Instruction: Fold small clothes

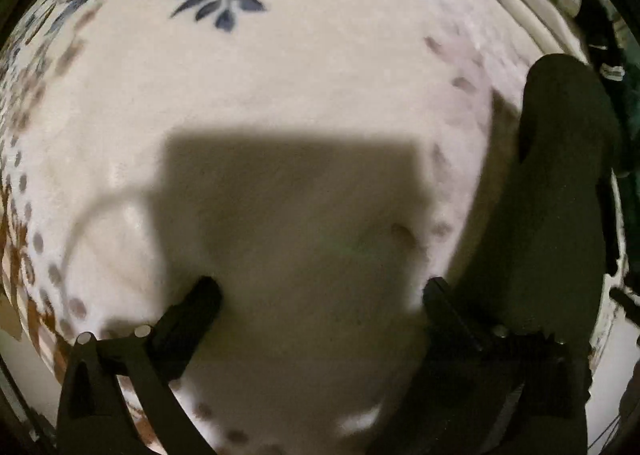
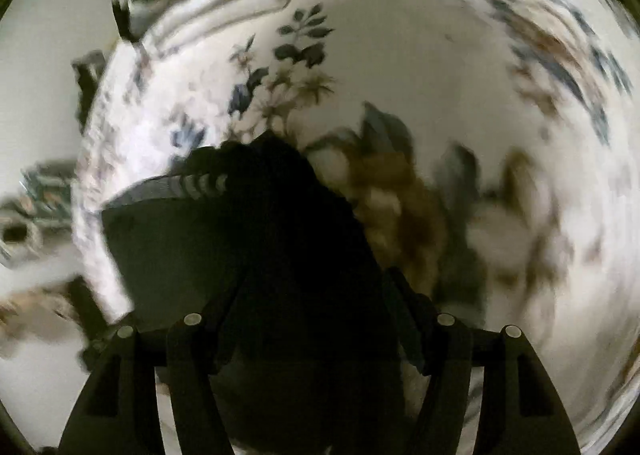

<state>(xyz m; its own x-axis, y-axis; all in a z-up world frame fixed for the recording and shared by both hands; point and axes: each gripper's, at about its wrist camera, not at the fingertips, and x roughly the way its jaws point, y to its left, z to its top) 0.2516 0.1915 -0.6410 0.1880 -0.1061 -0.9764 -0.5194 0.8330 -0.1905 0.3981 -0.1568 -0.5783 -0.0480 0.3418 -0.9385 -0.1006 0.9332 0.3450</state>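
Left tongs (image 1: 320, 291): released, jaws spread wide over a cream floral blanket (image 1: 280, 95). A dark garment (image 1: 552, 215) lies at the right edge of that frame, against the right-hand jaw. Right tongs (image 2: 316, 255): clenched on the dark garment (image 2: 280, 235), which fills the lower centre of the right view.

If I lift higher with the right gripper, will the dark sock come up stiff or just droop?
Likely droop: the dark sock is soft knit, and in the right wrist view it spills loosely over the right gripper, which seems shut on it. It probably weighs little. It may drag on the fuzzy floral blanket rather than slide. The left gripper is open beside it.
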